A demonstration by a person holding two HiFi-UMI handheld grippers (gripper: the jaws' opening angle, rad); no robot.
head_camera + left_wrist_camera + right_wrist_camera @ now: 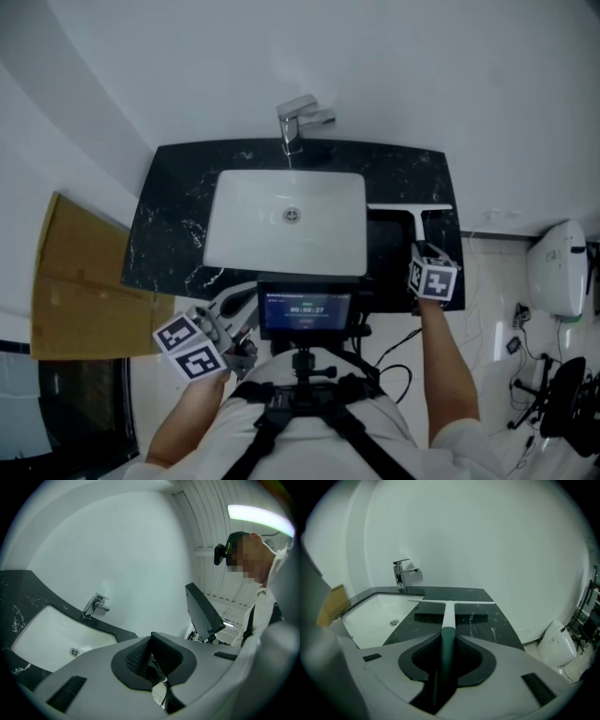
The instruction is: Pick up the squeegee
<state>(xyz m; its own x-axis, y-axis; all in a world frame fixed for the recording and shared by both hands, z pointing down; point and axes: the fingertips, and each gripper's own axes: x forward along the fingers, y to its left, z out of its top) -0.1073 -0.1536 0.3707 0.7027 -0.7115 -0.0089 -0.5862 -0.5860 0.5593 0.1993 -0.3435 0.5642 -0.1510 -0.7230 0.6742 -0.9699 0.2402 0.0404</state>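
The squeegee has a white blade, a white neck and a dark green handle. My right gripper is shut on that handle, and the blade points away over the black marble counter. A dark band lies on the counter just under the blade; I cannot tell whether the blade touches the stone. In the head view the squeegee sits right of the sink, with the right gripper at its near end. My left gripper hangs at the counter's front edge, its pads meeting with nothing between them.
A white sink basin is set in the counter, with a chrome faucet behind it. Flat cardboard leans on the left. A white appliance and cables lie on the floor at the right. A small monitor is mounted on my chest.
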